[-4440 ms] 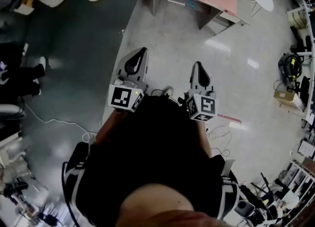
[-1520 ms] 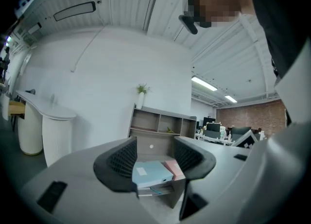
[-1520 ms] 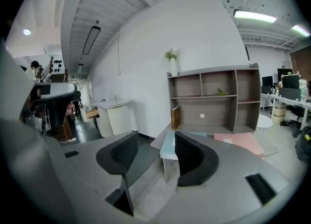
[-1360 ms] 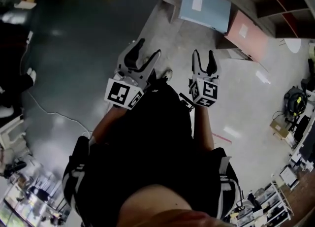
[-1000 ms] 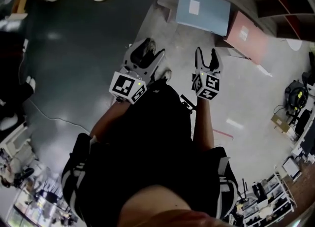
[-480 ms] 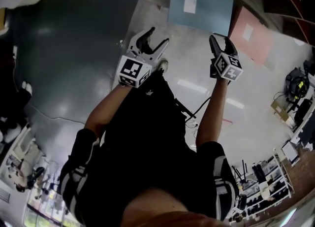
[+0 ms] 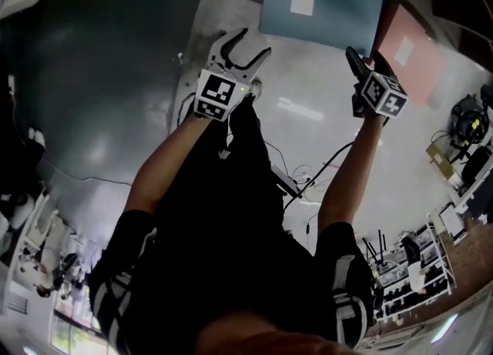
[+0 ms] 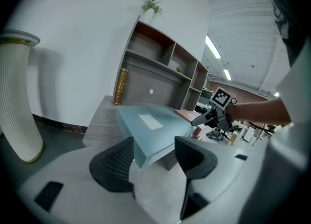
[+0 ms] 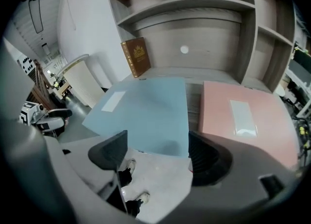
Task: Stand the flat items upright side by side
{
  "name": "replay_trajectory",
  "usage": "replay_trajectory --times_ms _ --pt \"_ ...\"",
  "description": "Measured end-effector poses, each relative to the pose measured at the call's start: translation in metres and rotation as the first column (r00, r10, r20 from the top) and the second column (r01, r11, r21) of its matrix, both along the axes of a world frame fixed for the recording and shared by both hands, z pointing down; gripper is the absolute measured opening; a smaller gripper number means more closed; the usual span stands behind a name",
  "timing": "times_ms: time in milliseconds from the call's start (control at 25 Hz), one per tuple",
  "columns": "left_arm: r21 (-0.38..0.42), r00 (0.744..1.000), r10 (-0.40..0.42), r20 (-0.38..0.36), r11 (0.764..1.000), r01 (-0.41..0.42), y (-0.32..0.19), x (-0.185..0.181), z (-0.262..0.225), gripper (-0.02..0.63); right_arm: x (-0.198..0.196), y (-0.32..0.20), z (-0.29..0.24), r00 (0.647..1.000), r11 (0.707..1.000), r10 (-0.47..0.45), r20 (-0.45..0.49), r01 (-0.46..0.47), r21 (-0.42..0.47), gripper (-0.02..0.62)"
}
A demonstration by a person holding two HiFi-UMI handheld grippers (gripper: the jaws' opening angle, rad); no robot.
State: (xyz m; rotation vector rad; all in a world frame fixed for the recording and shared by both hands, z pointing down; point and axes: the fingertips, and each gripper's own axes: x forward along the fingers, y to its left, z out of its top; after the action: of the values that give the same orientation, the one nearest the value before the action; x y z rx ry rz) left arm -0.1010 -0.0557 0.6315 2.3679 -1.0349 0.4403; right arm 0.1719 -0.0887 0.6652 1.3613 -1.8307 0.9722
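A light blue flat item (image 7: 320, 3) lies flat on a low wooden ledge (image 8: 99, 126), and a pink flat item (image 7: 412, 49) lies flat to its right. My left gripper (image 7: 248, 44) hangs off the blue item's near left corner (image 8: 150, 130). That corner shows between its jaws, untouched. My right gripper (image 7: 356, 59) hovers at the near edge where blue (image 9: 146, 111) and pink (image 9: 243, 116) meet. Both grippers' jaws have just been opening and stand open, with nothing gripped between the pads.
A brown book (image 9: 136, 57) stands upright at the back of the ledge, under a wooden shelf unit (image 9: 204, 9). A white ribbed cylinder (image 8: 17, 101) stands on the floor to the left. Cables (image 7: 308, 184) trail on the floor by the person's feet.
Both grippers have moved forward and down toward the blue and pink items, which now fill more of the view. The right gripper's jaws have spread wider.
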Motion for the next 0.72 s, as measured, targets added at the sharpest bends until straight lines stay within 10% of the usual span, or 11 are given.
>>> replay_trajectory --times_ms 720 --pt "-0.087 0.991 0.127 0.052 0.989 -0.122 -0.002 0.015 0.065 0.275 -0.013 0.005 0.026 0.999 0.981 0.037 -0.009 -0.038 -0.19 0.39"
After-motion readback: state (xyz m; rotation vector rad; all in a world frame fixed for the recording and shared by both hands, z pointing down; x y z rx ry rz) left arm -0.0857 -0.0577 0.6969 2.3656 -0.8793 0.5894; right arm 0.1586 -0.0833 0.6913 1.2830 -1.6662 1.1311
